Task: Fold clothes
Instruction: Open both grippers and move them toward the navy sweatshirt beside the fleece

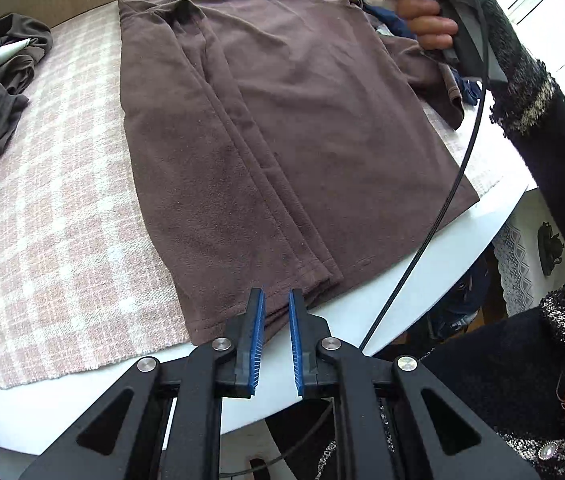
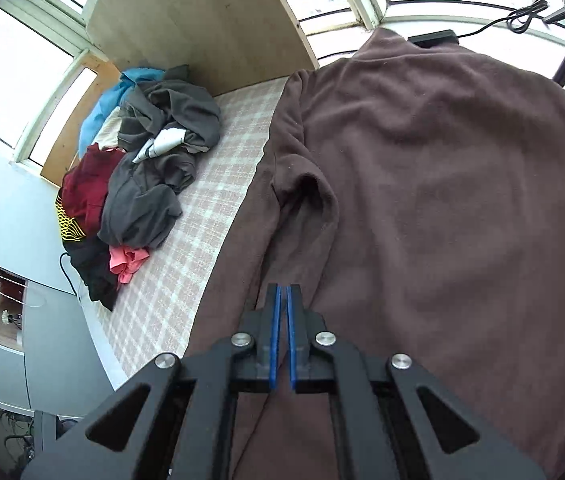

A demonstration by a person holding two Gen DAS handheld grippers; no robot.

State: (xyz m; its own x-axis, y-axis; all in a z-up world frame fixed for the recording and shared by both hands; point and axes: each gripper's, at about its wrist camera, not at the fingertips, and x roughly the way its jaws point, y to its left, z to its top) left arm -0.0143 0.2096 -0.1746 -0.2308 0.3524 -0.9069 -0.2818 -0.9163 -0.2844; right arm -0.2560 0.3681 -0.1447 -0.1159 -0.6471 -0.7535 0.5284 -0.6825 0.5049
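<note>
Directly ahead of the left gripper [image 1: 276, 300], whose jaws stand slightly apart and empty, the brown fleece garment [image 1: 282, 128] stretches lengthwise away, hem nearest; the right gripper [image 2: 282, 296], nearly closed, hovers over its far, collar end, grip uncertain.

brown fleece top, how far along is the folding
Done: the brown fleece top lies flat on the checked cloth, its left side and sleeve already folded in over the body.
In hand: nothing visibly gripped. The left gripper is open at the hem; the right gripper hovers nearly shut over the fold.
Left: the other sleeve, the final folds, and the clothes pile.
</note>
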